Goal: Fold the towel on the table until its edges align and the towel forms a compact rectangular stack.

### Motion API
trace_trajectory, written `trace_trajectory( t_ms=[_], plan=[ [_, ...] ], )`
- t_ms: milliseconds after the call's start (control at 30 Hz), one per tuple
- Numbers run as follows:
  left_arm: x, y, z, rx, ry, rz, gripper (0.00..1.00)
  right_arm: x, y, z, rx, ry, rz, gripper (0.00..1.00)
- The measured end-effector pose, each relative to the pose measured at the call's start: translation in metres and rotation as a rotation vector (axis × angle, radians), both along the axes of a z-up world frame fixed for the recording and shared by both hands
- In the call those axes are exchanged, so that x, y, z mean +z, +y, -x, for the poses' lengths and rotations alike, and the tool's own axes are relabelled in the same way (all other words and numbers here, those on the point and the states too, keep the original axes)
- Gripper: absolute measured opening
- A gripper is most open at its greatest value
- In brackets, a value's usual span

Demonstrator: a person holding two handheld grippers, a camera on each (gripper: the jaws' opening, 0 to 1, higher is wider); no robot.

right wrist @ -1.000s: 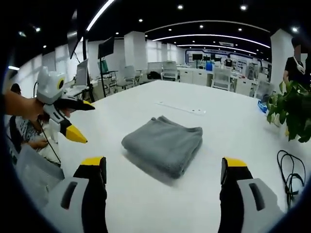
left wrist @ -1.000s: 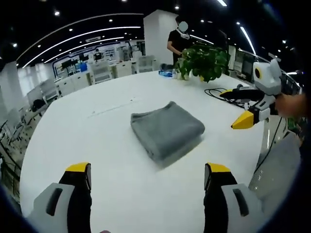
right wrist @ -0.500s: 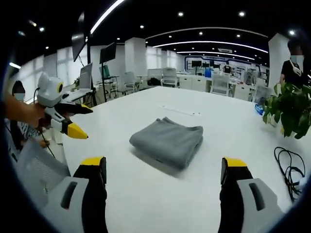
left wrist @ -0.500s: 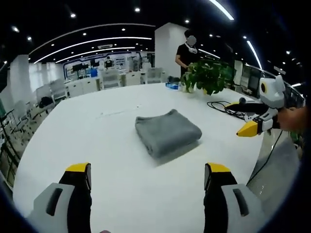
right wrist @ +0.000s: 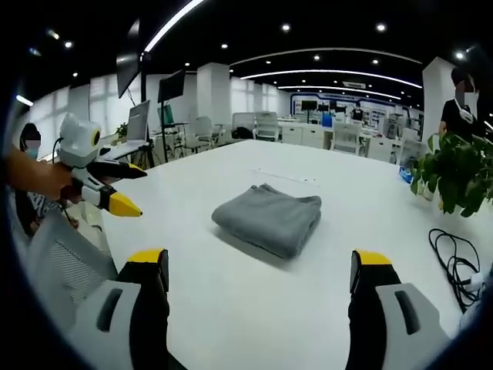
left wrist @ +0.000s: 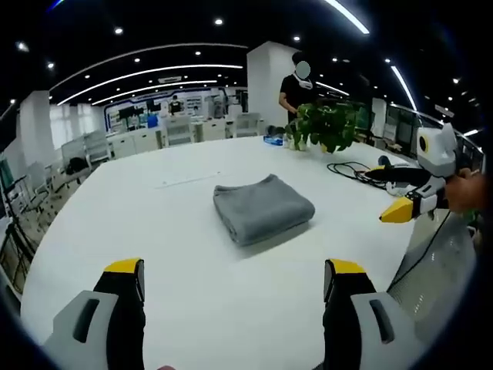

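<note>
Towel [left wrist: 263,210] lies folded, seemingly a neat stack, mid-desk [left wrist: 154,231], away from every edge; both tools, left [left wrist: 231,308] and right [right wrist: 260,304], hang released, apparently finished.

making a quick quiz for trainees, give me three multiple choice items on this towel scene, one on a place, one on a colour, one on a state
1. Where does the towel lie?
A. hanging off the table edge
B. on the white table, out ahead of both tongs
C. on a chair

2. What colour is the towel?
A. grey
B. blue
C. red

3. What state is the towel in?
A. spread out flat in one layer
B. crumpled in a ball
C. folded into a compact stack

Answers:
1. B, since both views show it on the table top with bare white surface all round it, beyond the left tongs and the right tongs.
2. A, it reads grey against the white table in both views.
3. C, its layers lie one over another in a roughly rectangular block, and both tongs stand open, apart from it.
</note>
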State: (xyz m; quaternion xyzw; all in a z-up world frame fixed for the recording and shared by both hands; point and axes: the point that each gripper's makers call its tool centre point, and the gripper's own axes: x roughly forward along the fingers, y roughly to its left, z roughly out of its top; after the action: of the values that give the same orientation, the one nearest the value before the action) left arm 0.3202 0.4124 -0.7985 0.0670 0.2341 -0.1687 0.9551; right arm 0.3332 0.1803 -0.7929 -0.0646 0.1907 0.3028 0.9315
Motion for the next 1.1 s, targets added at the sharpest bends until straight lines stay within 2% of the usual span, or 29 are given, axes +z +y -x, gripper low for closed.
trace_trajectory(
  t_ms=[133,267,367,500,633,800,1033,1100],
  plan=[
    [-0.001,0.004,0.01,0.028,0.002,0.012,0.99,0.005,0.0,0.009,-0.005,-0.017,-0.007,0.99],
    [-0.003,0.007,0.015,0.039,-0.009,-0.013,0.99,0.004,0.001,0.015,0.006,-0.032,0.012,0.99],
    [-0.007,0.008,0.017,0.053,0.006,0.009,0.99,0.002,0.001,0.015,-0.007,-0.008,-0.009,0.99],
    [-0.01,0.011,0.017,0.065,0.006,-0.001,0.99,-0.002,0.0,0.017,-0.024,0.0,-0.022,0.99],
    [-0.008,0.01,0.017,0.069,-0.018,-0.033,0.99,-0.015,-0.003,0.019,-0.026,0.026,-0.004,0.97],
    [-0.012,0.009,0.014,0.058,-0.019,-0.056,0.99,-0.012,-0.003,0.016,-0.027,0.011,-0.017,0.97],
    [-0.017,0.013,0.014,0.088,-0.004,-0.039,0.99,-0.011,-0.008,0.015,-0.045,0.007,-0.021,0.96],
    [-0.018,0.011,0.014,0.078,-0.007,-0.057,0.98,-0.011,-0.007,0.015,-0.04,0.007,-0.018,0.96]
  ],
)
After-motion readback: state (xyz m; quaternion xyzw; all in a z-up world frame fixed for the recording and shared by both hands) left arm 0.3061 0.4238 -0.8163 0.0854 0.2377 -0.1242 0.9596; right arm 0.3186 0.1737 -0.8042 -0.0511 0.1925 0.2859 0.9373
